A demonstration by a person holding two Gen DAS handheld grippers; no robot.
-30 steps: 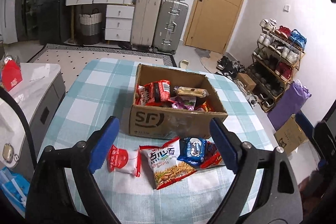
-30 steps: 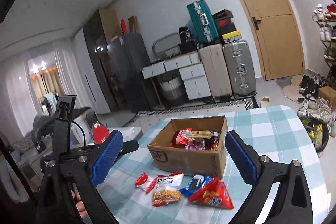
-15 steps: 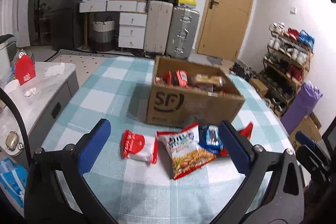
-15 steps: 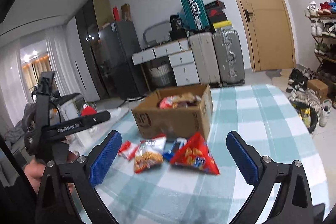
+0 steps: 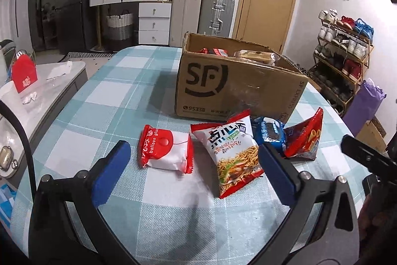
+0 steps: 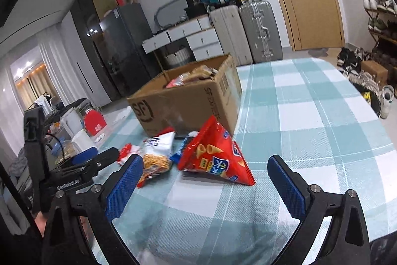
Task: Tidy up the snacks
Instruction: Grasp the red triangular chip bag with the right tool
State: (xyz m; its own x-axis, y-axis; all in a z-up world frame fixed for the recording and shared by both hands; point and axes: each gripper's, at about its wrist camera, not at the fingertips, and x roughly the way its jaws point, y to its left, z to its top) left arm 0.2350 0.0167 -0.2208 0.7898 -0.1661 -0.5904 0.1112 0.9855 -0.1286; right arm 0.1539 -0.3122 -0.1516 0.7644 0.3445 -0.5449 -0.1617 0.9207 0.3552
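1. Checked teal-and-white cloth covers the table (image 5: 104, 101) we work at, with suitcases and a wooden door behind it.
2. Our left gripper (image 5: 193, 165) has its jaws spread wide, having just been opening, and nothing lies between the blue pads. It hangs low over the near edge of the table, facing the packets.
3. Our right gripper (image 6: 206, 180) also stands wide and holds nothing; the red cone-snack bag (image 6: 213, 155) sits just ahead of its gap.
4. Four loose packets lie in a row before the cardboard box (image 5: 235, 88): a red-and-white balloon gum pack (image 5: 165, 150), a noodle snack bag (image 5: 233, 150), a blue cookie pack (image 5: 269, 133) partly tucked behind it, and the cone-snack bag (image 5: 304, 138) at the right end.
5. Already inside the box we see several wrapped snacks.
6. We judge these packets light, puffed with air, with slick, crinkly film. The chips and noodles inside would crush easily.
7. We would pinch each across its pillowed middle or on a sealed seam, closing gently, and lift the gum pack first, since it lies apart from its neighbours.
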